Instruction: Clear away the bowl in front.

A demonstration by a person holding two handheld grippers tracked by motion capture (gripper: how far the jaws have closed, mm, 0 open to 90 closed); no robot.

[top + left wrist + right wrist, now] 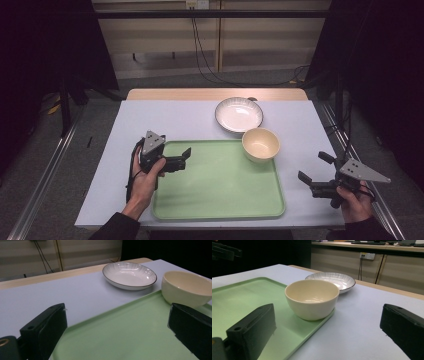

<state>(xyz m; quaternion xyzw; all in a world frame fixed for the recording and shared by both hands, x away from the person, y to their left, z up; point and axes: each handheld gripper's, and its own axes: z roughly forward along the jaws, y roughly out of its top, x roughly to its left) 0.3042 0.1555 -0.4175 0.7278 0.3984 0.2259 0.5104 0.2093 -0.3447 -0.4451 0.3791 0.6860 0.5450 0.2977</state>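
Observation:
A green tray [220, 190] lies on the pale blue table. A cream bowl [260, 144] stands upright in the tray's far right corner. Just behind the bowl, on the table, rests a white ribbed plate [239, 114] with a dark rim. My left gripper [182, 160] hovers open over the tray's left edge. In the left gripper view it [117, 337] points toward the bowl [187, 287] and the plate [129, 275], with nothing between its jaws. My right gripper [315, 167] is open and empty over the table right of the tray. In the right gripper view it [327, 335] faces the bowl [312, 298].
A wooden strip [215, 94] runs along the table's far edge. Cables [210, 70] trail on the floor behind it, in front of low cabinets. Metal rails [45, 175] flank the table. Bare table surface lies left of the plate and right of the tray.

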